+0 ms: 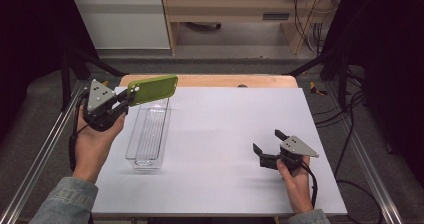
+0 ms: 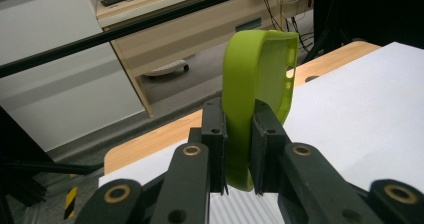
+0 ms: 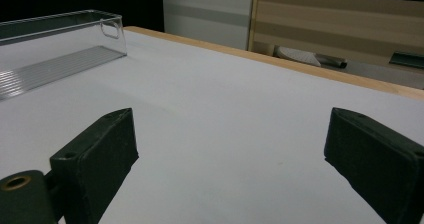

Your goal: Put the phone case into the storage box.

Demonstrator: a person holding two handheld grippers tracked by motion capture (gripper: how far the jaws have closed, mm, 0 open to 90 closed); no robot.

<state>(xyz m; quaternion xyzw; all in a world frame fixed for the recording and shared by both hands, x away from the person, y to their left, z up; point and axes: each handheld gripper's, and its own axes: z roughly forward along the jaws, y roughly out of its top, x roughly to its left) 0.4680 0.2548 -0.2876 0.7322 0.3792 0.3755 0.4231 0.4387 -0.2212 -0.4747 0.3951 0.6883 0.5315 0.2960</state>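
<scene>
You're pinching the green case (image 1: 152, 89) in the left gripper (image 1: 131, 98), holding it above the clear bin's (image 1: 148, 134) far end, long axis crossing the bin's. Right gripper (image 1: 266, 143) is idling near right, jaws spread.

Black tongs (image 1: 131, 99) w/ grey triangular plates, brass-ringed screws, prob. denim sleeves (image 1: 67, 199).

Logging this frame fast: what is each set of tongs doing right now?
Left tongs: closed on the green phone case, above the clear bin.
Right tongs: open, holding nothing, low over the white table.
</scene>
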